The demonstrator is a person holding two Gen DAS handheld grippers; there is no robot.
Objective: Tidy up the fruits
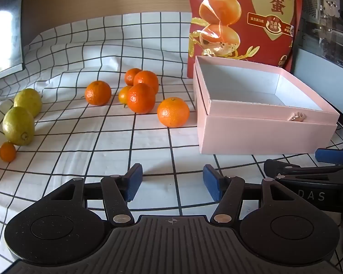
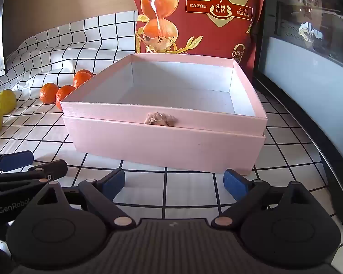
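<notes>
Two matt yellow-green lemons and a small glossy orange kumquat-like fruit are seen at nine o'clock in the left wrist view, resting loose on the creased white cloth with a black grid. A cluster of round, dimpled orange mandarins is shown toward eleven o'clock, one mandarin lying just beside the box, presumably awaiting sorting. The empty square pink cardboard box with a white interior is set at one o'clock, seated in its upturned lid, apparently so that fruit can be dropped in. A glossy red printed pouch is stood upright behind it. The left gripper is held with its ribbed blue pads apart, nothing between them. In the right wrist view, the right gripper is likewise spread wide and empty, aimed at the box front at twelve o'clock
</notes>
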